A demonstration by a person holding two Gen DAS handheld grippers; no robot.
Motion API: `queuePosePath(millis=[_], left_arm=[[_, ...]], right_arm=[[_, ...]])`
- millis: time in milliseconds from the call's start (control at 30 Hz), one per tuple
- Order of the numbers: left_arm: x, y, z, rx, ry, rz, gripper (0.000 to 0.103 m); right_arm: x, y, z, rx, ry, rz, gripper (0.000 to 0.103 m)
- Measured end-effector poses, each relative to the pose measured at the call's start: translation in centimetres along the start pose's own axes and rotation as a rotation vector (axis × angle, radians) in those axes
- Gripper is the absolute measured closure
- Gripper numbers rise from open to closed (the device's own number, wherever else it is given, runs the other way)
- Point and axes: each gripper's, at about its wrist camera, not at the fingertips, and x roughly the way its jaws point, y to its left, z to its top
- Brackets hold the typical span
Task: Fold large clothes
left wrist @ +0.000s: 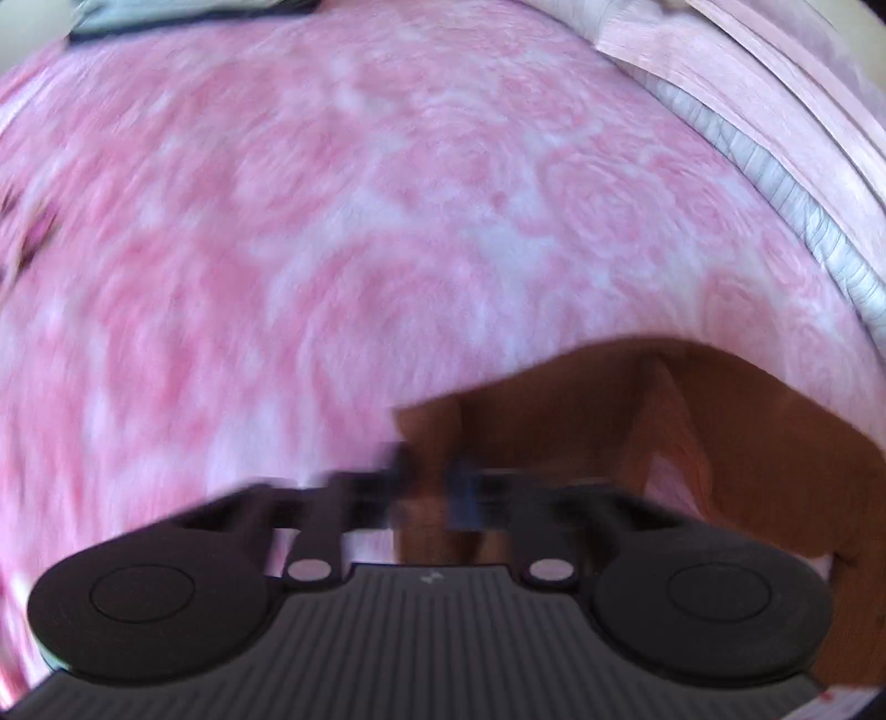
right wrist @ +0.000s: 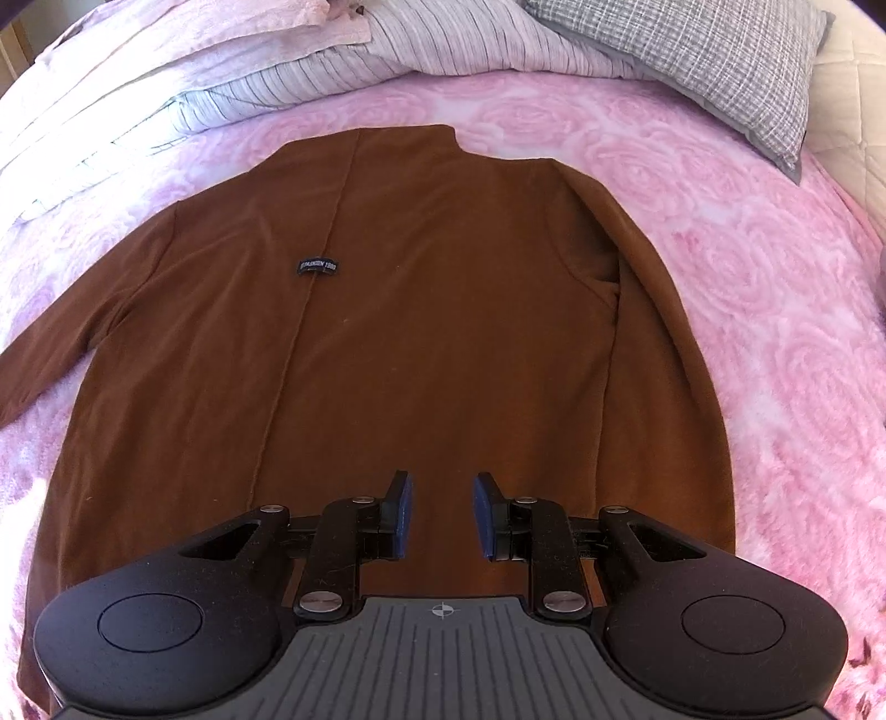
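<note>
A large brown long-sleeved garment [right wrist: 432, 310] lies spread flat on the pink bed cover, collar at the far end, with a small dark label [right wrist: 318, 266] on its chest. My right gripper [right wrist: 442, 515] hovers open over the garment's near hem, with nothing between its blue pads. The left wrist view is motion-blurred. In it my left gripper [left wrist: 429, 490] has its fingers close together on an end of the brown garment [left wrist: 692, 432], which runs off to the right with a fold in it. Neither view shows the other gripper.
The pink rose-patterned bed cover [right wrist: 747, 288] surrounds the garment. Striped bedding [right wrist: 310, 61] and a grey checked pillow [right wrist: 692, 50] lie at the head of the bed. A folded grey item [left wrist: 183, 14] sits at the far edge in the left wrist view.
</note>
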Motion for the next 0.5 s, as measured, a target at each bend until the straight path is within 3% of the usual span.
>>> queuePosePath(millis=[167, 267, 367, 500], left_arm=[[-1.4, -2.6, 4.8, 0.246, -0.186, 0.097, 0.1], [-0.9, -3.6, 7.5, 0.38, -0.235, 0.142, 0.098], [1.7, -5.1, 8.1, 0.548, -0.205, 0.211, 0.091], [4.5, -4.2, 6.3, 0.555, -0.119, 0.345, 0.085]], right_arm=[[-0.5, -0.1, 0.0, -0.018, -0.021, -0.018, 0.082], [-0.5, -0.5, -0.2, 0.01, -0.034, -0.026, 0.082], [-0.4, -0.7, -0.7, 0.049, -0.039, -0.028, 0.082], [-1.2, -1.6, -2.0, 0.104, -0.029, -0.014, 0.082]])
